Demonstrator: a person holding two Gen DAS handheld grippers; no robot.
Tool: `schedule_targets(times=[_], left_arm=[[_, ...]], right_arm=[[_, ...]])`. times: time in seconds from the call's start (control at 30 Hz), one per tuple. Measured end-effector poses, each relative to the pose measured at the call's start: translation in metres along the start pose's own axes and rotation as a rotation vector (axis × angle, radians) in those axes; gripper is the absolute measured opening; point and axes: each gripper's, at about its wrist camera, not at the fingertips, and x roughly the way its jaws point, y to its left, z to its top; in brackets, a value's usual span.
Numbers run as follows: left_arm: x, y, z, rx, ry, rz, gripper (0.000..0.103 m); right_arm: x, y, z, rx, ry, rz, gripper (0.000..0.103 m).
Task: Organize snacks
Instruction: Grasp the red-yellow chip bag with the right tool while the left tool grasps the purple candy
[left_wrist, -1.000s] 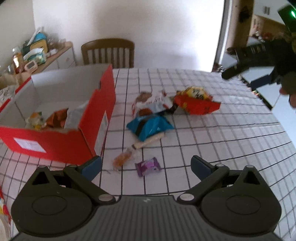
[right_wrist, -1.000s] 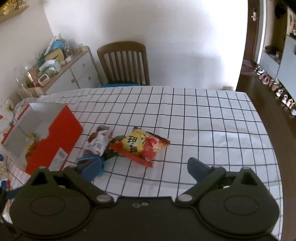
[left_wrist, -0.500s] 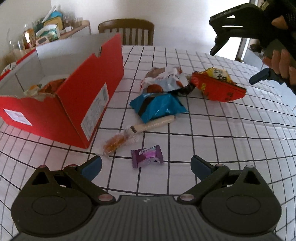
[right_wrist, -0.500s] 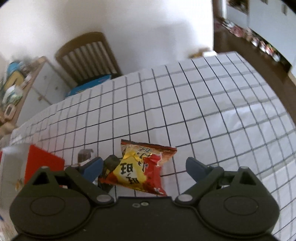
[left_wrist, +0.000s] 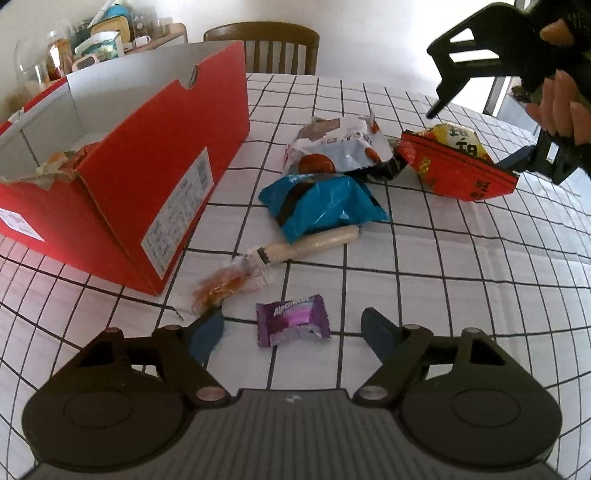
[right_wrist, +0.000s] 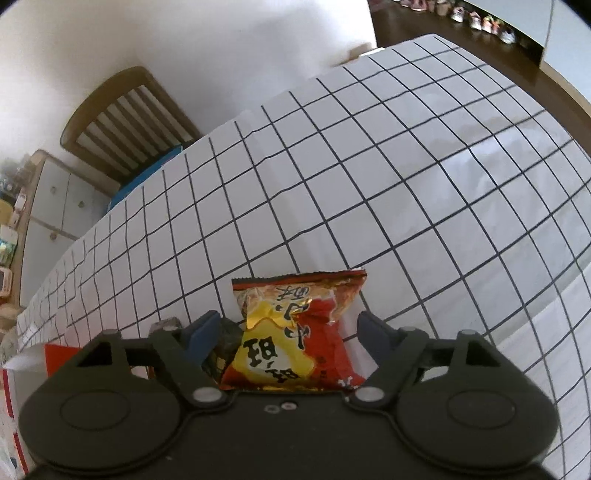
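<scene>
A purple candy (left_wrist: 293, 324) lies on the checked tablecloth between the tips of my open left gripper (left_wrist: 293, 332). Beyond it lie an orange candy in clear wrap (left_wrist: 225, 288), a beige stick snack (left_wrist: 310, 242), a blue packet (left_wrist: 321, 205), a white-and-blue packet (left_wrist: 340, 147) and a red-and-yellow bag (left_wrist: 458, 162). The red box (left_wrist: 162, 177) with snacks inside stands at left. My right gripper (right_wrist: 286, 332) is open and straddles the red-and-yellow bag (right_wrist: 295, 332); it also shows in the left wrist view (left_wrist: 476, 136).
A wooden chair (left_wrist: 266, 48) stands at the table's far side, also in the right wrist view (right_wrist: 125, 122). A cluttered sideboard (left_wrist: 92, 37) stands against the wall at back left. The checked tablecloth (right_wrist: 406, 192) spreads to the right.
My left gripper moved forward and down until the purple candy lay between its tips. My right gripper came down over the red-and-yellow bag, which now sits between its fingers.
</scene>
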Motion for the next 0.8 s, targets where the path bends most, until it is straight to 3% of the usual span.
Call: schedule_targets(times=[0.13,0.2,0.37,0.5,0.57,0.8], left_arm=[[0.0,-0.002,0.0,0.026,-0.014,0.017,0.066],[-0.001,-0.002,0.0,0.036,-0.024,0.012,0.05],[-0.002,0.0,0.001,0.045,-0.033,-0.002,0.032],[-0.003,0.003,0.002,0.049,-0.033,-0.014,0.023],[-0.005,0.004,0.002,0.048,-0.023,-0.029,0.023],[-0.012,0.011,-0.004,0.049,-0.005,-0.035,0.023]], right_arm=[[0.004,0.0,-0.002,0.003,0.009,0.007,0.067],[0.003,0.0,-0.002,-0.001,0.009,0.005,0.06],[0.0,-0.004,-0.005,-0.01,0.001,0.006,0.056],[-0.006,-0.009,-0.008,-0.012,-0.003,0.005,0.049],[-0.008,-0.013,-0.01,-0.02,-0.005,0.009,0.044],[-0.027,-0.032,-0.021,-0.074,-0.019,0.027,0.041]])
